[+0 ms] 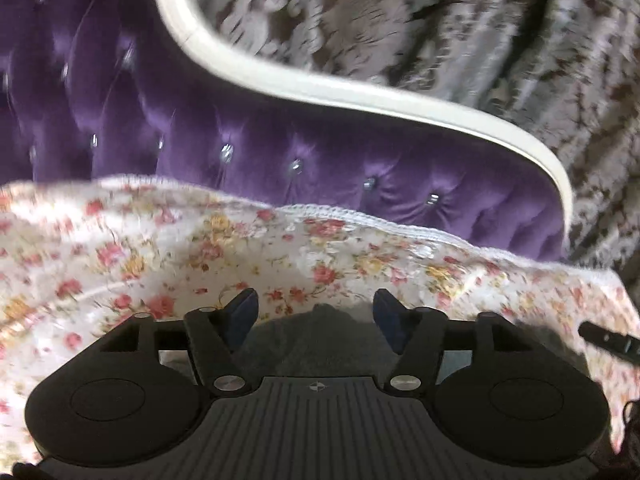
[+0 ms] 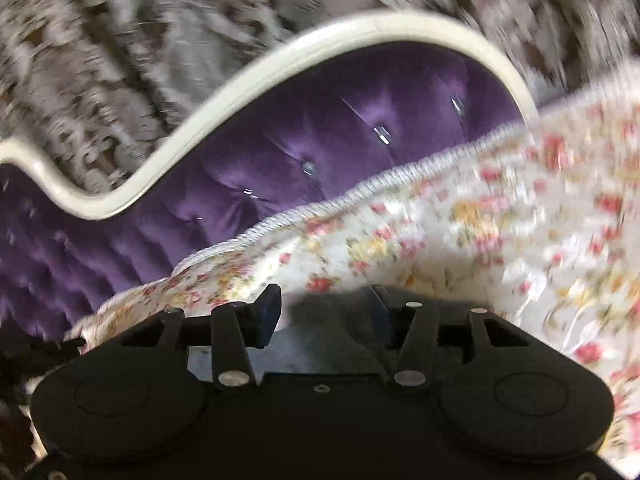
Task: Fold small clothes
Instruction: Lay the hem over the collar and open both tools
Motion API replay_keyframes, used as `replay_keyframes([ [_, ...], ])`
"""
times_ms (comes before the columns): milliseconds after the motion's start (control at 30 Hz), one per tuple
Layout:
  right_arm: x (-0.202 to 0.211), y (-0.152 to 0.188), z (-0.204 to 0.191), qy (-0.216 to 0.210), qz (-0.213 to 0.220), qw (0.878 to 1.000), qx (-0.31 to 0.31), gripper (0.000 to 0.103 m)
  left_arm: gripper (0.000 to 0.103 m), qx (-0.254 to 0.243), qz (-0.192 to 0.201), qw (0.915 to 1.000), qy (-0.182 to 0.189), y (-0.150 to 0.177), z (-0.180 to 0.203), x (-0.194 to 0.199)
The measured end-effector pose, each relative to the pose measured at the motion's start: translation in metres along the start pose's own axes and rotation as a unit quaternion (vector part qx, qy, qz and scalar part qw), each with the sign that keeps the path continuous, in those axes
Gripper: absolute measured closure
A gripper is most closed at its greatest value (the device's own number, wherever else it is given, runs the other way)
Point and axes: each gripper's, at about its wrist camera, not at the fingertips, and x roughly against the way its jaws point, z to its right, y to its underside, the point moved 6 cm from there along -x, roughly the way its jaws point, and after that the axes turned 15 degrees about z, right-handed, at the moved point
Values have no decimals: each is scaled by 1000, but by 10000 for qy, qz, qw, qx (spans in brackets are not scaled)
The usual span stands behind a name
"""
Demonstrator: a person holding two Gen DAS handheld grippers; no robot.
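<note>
A white cloth printed with small pink and yellow roses (image 1: 280,248) lies spread in front of both grippers, its white stitched hem running along the far side. In the left wrist view my left gripper (image 1: 315,300) hovers just over the cloth with its jaws standing apart, and the blue pads (image 1: 244,312) press on nothing. The right wrist view shows the same cloth (image 2: 480,216), blurred and rising towards the right. My right gripper (image 2: 324,296) is open over its near edge, with only shadow between the fingers.
Behind the cloth is a purple tufted velvet backrest (image 1: 160,112) with a curved cream frame (image 1: 320,88). A grey and brown patterned curtain (image 1: 480,32) hangs beyond it. A black part (image 1: 608,340) pokes in at the right edge of the left wrist view.
</note>
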Motion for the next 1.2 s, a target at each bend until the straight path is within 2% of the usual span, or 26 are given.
replay_keyframes([
  [67,15,-2,-19,-157,58,9989,444,45,34,-281,-11,9996,69,5,14,14],
  [167,34,7,-48,-409,14,9946,957,37,34,-812,-113,9963,255,23,40,24],
  [333,47,42,-91,-676,-256,9816,1765,36,34,-1488,-268,9876,431,59,69,25],
  [467,42,68,-100,-616,-524,9748,2077,37,32,-1873,-621,9803,114,87,63,13],
  [567,34,88,-88,-232,-781,9687,2343,36,20,-1621,-478,9856,50,95,48,11],
  [600,34,91,-85,-224,-701,9701,2311,36,18,-1480,-466,9879,41,94,45,12],
  [667,33,90,-84,-199,-665,9718,2254,36,16,-1421,-449,9888,4,95,43,10],
  [800,35,96,-87,-157,-579,9676,2452,33,14,-1501,-392,9878,-142,97,47,8],
  [1200,36,97,-84,-134,-475,9712,2329,27,10,-1418,-451,9887,-153,102,46,3],
])
